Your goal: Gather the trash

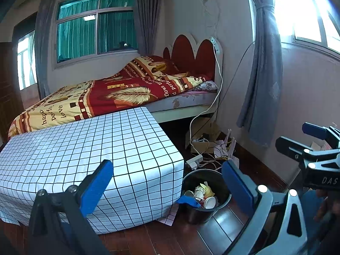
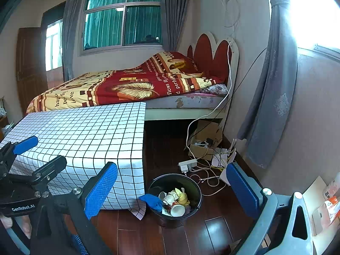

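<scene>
A black bin (image 1: 205,211) (image 2: 192,188) stands on the dark wood floor by the corner of the checked table. Inside lie paper cups (image 1: 210,202) (image 2: 177,210), crumpled white and yellow paper (image 1: 201,189) (image 2: 177,196), and a blue cloth (image 1: 188,201) (image 2: 152,200) draped over its left rim. My left gripper (image 1: 167,188) is open and empty, above and short of the bin. My right gripper (image 2: 172,191) is open and empty too, framing the bin. Each gripper shows in the other's view, the right one (image 1: 297,136) and the left one (image 2: 39,152) both held open.
A table under a white grid cloth (image 1: 89,148) (image 2: 85,136) stands left of the bin. Behind is a bed with a red quilt (image 1: 127,91). Cables, a power strip (image 2: 188,164) and a cardboard box (image 2: 205,142) clutter the floor by the wall. Grey curtains (image 2: 274,85) hang at right.
</scene>
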{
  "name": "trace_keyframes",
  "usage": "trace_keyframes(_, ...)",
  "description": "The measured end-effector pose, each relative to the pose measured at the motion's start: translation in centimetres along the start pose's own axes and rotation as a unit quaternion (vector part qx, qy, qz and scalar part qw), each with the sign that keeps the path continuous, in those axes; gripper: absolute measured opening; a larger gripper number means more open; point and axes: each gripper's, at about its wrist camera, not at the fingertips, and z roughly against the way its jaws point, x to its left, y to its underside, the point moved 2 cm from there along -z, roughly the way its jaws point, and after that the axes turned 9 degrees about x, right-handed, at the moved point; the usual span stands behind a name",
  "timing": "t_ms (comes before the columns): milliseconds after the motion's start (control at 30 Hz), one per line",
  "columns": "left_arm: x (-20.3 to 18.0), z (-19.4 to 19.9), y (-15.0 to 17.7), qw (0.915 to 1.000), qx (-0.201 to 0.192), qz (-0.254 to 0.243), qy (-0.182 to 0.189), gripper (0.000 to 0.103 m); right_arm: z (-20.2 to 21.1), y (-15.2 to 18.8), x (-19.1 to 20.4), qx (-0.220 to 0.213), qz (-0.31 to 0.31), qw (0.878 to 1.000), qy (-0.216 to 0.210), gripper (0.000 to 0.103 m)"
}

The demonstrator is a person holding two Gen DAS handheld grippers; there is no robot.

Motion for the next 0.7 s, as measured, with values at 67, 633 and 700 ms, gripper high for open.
trace_keyframes(67, -0.18, 0.00, 0.03, 1.0000, 0.000, -0.001, -0.001, 0.102, -0.04, -0.01, 0.00, 0.001, -0.001, 1.000, 0.000, 0.103)
trace_keyframes(633, -0.12, -0.36, 0.03, 1.0000, 0.009, -0.001, 0.001, 0.102, -0.08, 0.19, 0.37, 0.005, -0.001, 1.000, -0.002, 0.103)
trace_keyframes(700, 0.11, -0.51, 0.09, 0.9999, 0.013, 0.001, 0.005, 0.102, -0.09, 0.23, 0.43, 0.004, -0.001, 1.000, -0.002, 0.103)
